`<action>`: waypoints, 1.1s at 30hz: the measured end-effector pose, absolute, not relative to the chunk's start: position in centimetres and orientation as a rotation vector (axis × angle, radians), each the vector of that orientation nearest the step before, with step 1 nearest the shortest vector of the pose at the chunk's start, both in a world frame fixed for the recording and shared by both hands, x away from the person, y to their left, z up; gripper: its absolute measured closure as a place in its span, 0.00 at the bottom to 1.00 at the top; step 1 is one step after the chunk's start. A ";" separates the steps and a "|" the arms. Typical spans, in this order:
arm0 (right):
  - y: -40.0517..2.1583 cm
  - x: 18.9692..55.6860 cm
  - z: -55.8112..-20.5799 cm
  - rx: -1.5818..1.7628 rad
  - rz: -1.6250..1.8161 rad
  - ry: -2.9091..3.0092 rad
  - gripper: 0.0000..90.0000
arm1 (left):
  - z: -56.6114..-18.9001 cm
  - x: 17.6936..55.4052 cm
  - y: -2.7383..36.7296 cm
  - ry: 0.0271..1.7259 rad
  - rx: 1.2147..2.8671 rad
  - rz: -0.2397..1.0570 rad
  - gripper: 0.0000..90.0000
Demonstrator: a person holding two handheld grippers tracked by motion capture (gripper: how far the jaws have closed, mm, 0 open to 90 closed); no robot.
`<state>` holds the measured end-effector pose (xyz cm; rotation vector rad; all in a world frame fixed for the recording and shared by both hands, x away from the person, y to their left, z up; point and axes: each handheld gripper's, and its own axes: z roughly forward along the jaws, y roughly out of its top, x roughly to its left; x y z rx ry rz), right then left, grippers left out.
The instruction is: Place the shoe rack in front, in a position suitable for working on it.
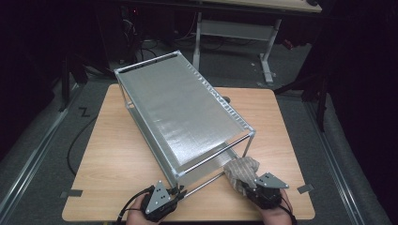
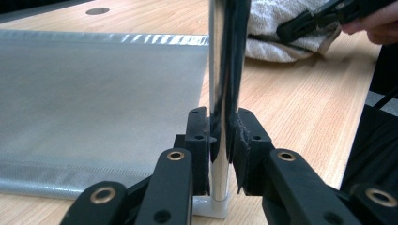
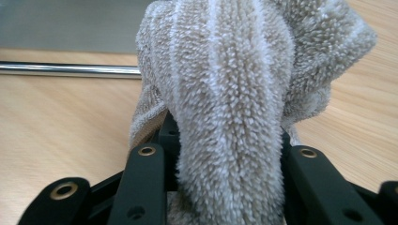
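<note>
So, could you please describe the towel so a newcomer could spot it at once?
On the wooden table stands a metal shelf rack. By its near right corner, the right gripper holds a bunched beige towel: the one soft, fuzzy thing among metal and wood.

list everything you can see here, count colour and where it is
metal rack: 1, silver with grey mesh shelves, set at a slant on the middle of the table
rack post: 1, shiny chrome on a white foot, near corner of the rack, between the left gripper's jaws
towel: 1, beige with pale stripes, bunched by the rack's near right corner
table: 1, light wood, centre of the high view
second table: 1, white frame, on the floor behind
tape marks: 2, grey, near left and near right table edges
left gripper: 1, black, near edge left of centre, jaws on the rack post
right gripper: 1, black, near edge right, shut on the towel
hands: 2, bottom edge, holding the grippers
</note>
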<state>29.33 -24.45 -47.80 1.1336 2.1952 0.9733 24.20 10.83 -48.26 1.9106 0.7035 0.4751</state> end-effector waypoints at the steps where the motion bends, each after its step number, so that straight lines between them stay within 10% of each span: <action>1: -24.9 29.5 -47.8 1.146 0.973 2.186 0.70 | -48.3 24.2 10.8 0.704 1.911 0.477 0.85; 33: -24.7 32.3 -45.3 1.142 1.072 2.041 0.69 | -48.3 23.0 10.6 0.671 1.956 0.543 0.87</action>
